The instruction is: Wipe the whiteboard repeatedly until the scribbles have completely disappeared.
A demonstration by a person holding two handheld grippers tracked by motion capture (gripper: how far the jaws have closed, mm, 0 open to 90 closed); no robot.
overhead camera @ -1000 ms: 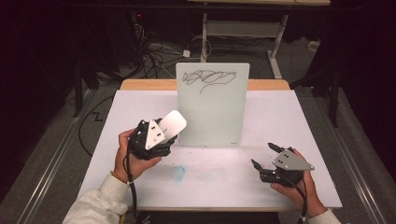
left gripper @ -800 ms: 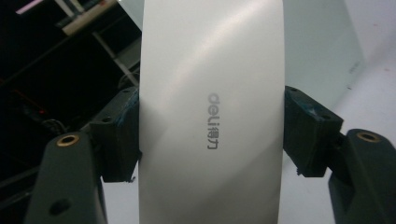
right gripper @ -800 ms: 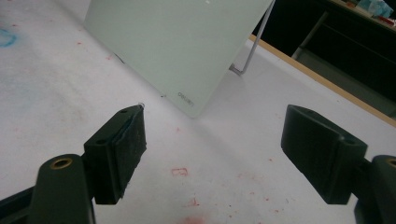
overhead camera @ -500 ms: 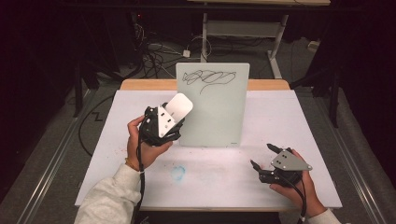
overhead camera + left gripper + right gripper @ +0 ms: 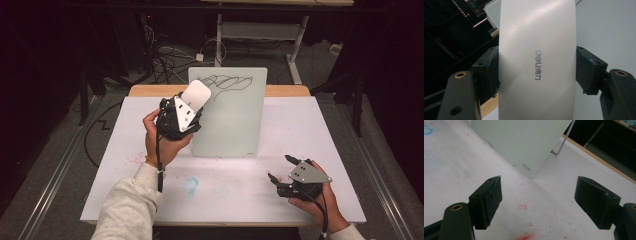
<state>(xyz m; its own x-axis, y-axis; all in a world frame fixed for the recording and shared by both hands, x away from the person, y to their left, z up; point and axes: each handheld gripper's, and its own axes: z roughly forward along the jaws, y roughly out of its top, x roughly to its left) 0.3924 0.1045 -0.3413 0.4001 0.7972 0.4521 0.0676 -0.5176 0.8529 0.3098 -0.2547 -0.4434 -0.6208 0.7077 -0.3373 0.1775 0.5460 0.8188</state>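
Dark floor and tangled cables ring the white counter (image 5: 240,200), where a pale glass board (image 5: 235,125) stands propped upright with a black scribble (image 5: 227,82) along its top. That scribble looks like the thing to be dealt with, and the white eraser (image 5: 196,95) meant for it sits pinched across its width in the left claw (image 5: 186,107); the left gripper view shows both jaws pressed against the eraser's edges (image 5: 537,62). Over the last second the left hand (image 5: 160,142) has lifted from low beside the board to its upper left corner, so the eraser now hangs just beside the scribble's left end, not clearly touching the glass. I judge wiping is about to begin. Further out, the right claw (image 5: 281,169) rests on the counter near the front right, jaws spread and empty, unmoved. A blue smudge (image 5: 191,184) marks the counter between the hands.
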